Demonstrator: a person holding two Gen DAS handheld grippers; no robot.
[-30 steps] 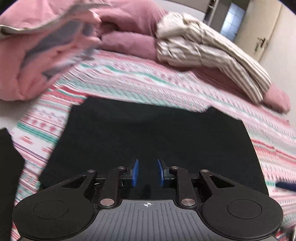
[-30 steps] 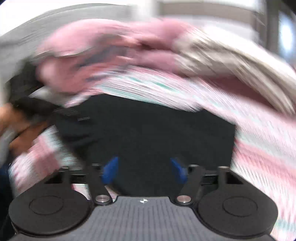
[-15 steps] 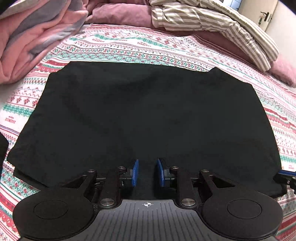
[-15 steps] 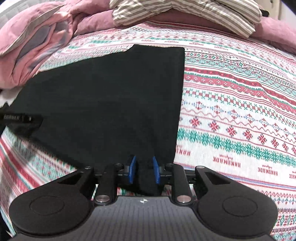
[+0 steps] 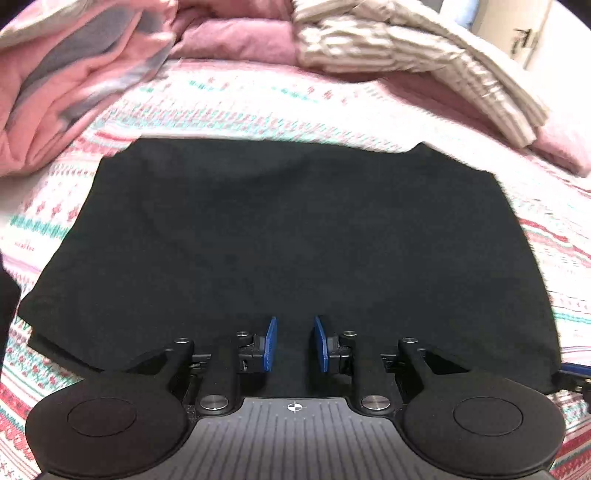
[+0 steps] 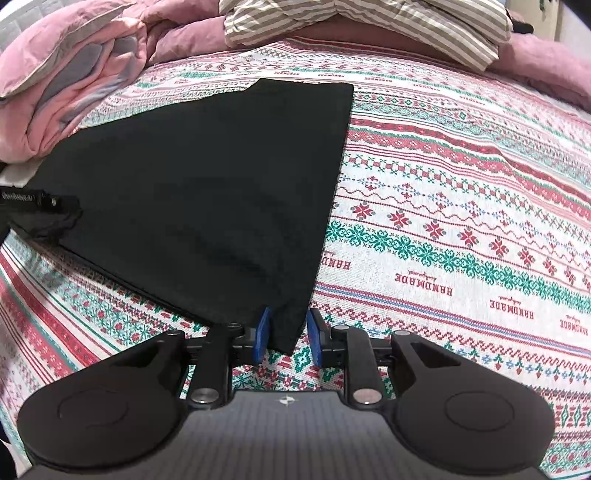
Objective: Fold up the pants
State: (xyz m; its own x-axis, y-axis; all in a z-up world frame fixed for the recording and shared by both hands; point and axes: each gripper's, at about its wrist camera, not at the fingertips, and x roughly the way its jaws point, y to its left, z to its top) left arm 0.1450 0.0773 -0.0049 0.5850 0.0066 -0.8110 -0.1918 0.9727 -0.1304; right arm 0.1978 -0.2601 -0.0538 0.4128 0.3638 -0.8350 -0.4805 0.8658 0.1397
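Note:
The black pants [image 5: 288, 236] lie folded flat on the patterned bedspread [image 6: 461, 206]. In the left wrist view my left gripper [image 5: 294, 343] sits over the near edge of the pants, its blue pads a little apart with black cloth between them; I cannot tell if it grips. In the right wrist view the pants [image 6: 207, 184] stretch away to the left. My right gripper [image 6: 286, 338] is at their near right corner, jaws slightly apart with the corner hanging loose between the pads. The left gripper's tip [image 6: 33, 199] shows at the pants' left edge.
A pink and grey quilt [image 6: 62, 81] is heaped at the far left. A striped beige cloth [image 6: 369, 26] and pink pillows [image 5: 236, 37] lie at the head of the bed. A door [image 5: 528, 33] shows at the far right.
The right gripper's pads have spread a little, easing off the pants corner. The left wrist view has pulled back slightly and is blurred by motion.

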